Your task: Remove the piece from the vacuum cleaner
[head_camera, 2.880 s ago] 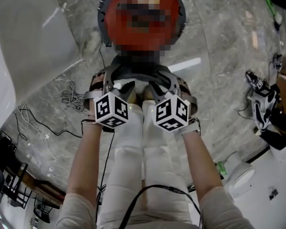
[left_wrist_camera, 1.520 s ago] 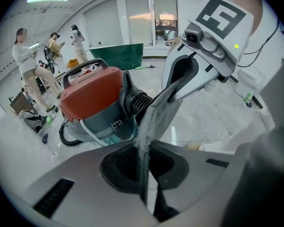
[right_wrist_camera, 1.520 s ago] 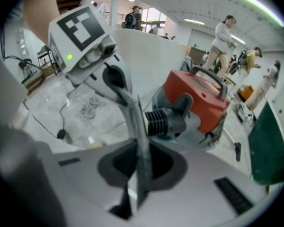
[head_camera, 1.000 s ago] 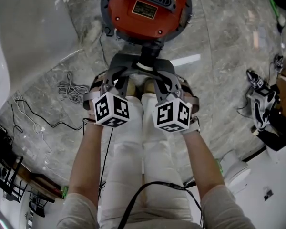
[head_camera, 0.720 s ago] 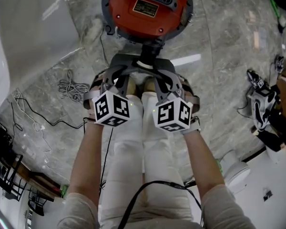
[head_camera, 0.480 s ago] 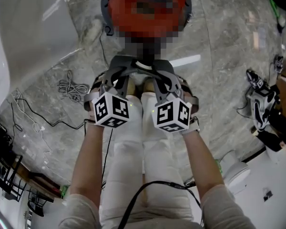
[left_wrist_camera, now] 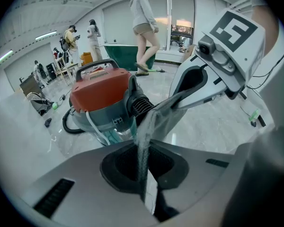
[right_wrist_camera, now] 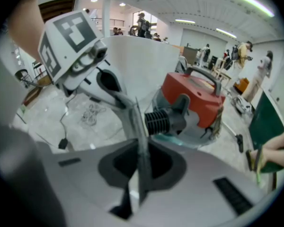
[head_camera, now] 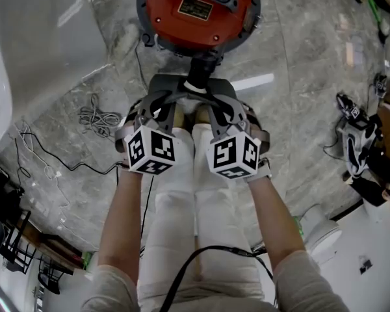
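Head view: little change from a second ago. The left gripper (head_camera: 180, 90) and right gripper (head_camera: 213, 90) are unmoved, side by side above the knees and tilted steeply down. Their tips meet near the black ribbed piece (head_camera: 205, 65), which is still plugged into the vacuum cleaner (head_camera: 196, 8) on the floor (head_camera: 299, 77). Left gripper view: jaws clenched together, nothing between them, piece just beyond. Right gripper view: jaws likewise pressed together, empty.

The vacuum cleaner (head_camera: 198, 25) is cut off at the head view's top edge, and its label (head_camera: 195, 7) is too small to read.
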Motion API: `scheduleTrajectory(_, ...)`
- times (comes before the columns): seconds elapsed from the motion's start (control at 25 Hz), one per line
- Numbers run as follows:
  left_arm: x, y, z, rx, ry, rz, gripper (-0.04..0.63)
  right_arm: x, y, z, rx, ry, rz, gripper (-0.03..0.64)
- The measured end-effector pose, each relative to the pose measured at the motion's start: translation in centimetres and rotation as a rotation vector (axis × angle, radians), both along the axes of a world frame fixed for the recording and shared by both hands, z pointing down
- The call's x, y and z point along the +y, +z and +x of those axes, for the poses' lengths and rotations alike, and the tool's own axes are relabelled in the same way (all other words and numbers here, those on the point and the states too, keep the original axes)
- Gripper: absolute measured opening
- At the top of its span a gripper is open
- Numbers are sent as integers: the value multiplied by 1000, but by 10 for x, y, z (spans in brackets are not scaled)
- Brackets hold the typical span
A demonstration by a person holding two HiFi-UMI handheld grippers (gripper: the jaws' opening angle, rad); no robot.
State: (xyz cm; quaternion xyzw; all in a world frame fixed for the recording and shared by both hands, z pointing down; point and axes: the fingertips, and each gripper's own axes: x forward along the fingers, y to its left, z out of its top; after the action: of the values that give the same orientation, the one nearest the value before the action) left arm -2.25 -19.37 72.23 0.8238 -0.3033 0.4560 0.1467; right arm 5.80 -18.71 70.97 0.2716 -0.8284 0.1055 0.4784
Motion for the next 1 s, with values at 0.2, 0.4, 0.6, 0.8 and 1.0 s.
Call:
scheduleTrajectory(0.2,3,-6,2,4,-4,-3,32,-1,3,3,-20,19,-19,32)
scheduleTrajectory(0.4,6,-4,3,38,-34,-21,32,-2,6,4,-20,16,-24,32)
scheduleTrajectory(0.6,12,7,-2,46,-55,-60,31,3,5,0,28,-35,14,32)
scheduleTrajectory(0.8,23,13,-4,33,-45,-74,32,9,5,-3,26,-76,10,32)
scheduleTrajectory(1.0,42,16,-10,18,-46,-77,31,36,9,-7,23,-114,-4,32)
